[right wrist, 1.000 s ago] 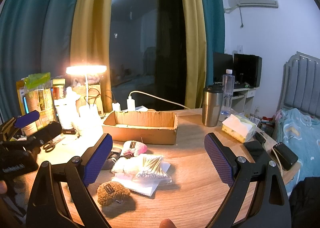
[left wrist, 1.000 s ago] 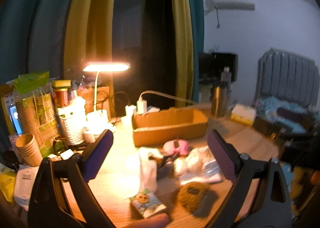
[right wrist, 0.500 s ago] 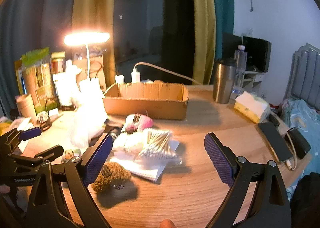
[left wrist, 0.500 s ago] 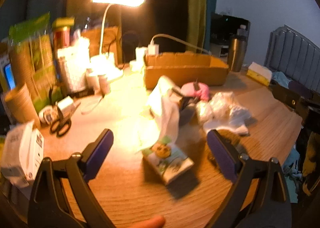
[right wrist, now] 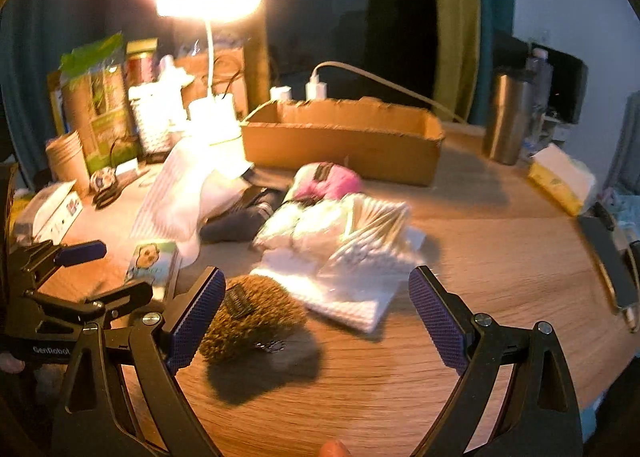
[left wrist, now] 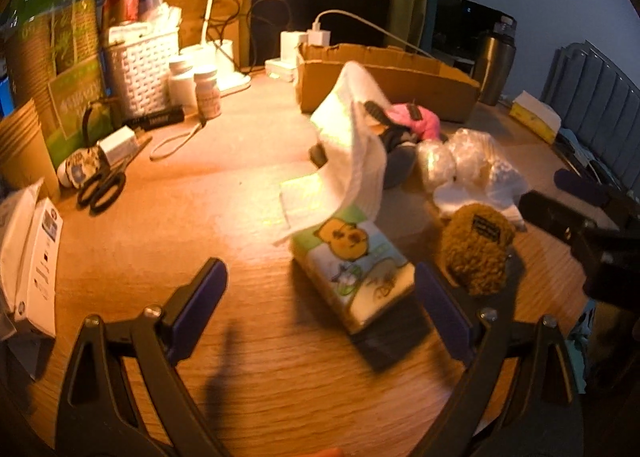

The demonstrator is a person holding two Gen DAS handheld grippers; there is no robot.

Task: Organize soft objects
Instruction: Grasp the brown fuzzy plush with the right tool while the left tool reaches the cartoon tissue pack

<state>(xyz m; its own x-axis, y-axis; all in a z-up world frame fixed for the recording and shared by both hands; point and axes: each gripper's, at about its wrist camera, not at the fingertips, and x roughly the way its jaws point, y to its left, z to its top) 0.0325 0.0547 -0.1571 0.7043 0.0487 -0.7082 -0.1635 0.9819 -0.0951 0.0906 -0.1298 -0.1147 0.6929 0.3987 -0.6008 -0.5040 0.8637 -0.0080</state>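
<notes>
A pile of soft things lies on the wooden table: a tissue pack with a cartoon face, a brown plush, a pink plush, a white cloth, a dark sock and bagged cotton items. An open cardboard box stands behind them. My left gripper is open, low, with the tissue pack just ahead between its fingers. My right gripper is open, just above the brown plush.
A lit desk lamp, white basket, pill bottles, paper cups and scissors crowd the left. A steel tumbler, yellow tissue box and phone are at the right.
Both grippers have dropped and moved forward toward the pile. The left now frames the tissue pack closely; the right has closed in on the brown plush. Both stayed open.
</notes>
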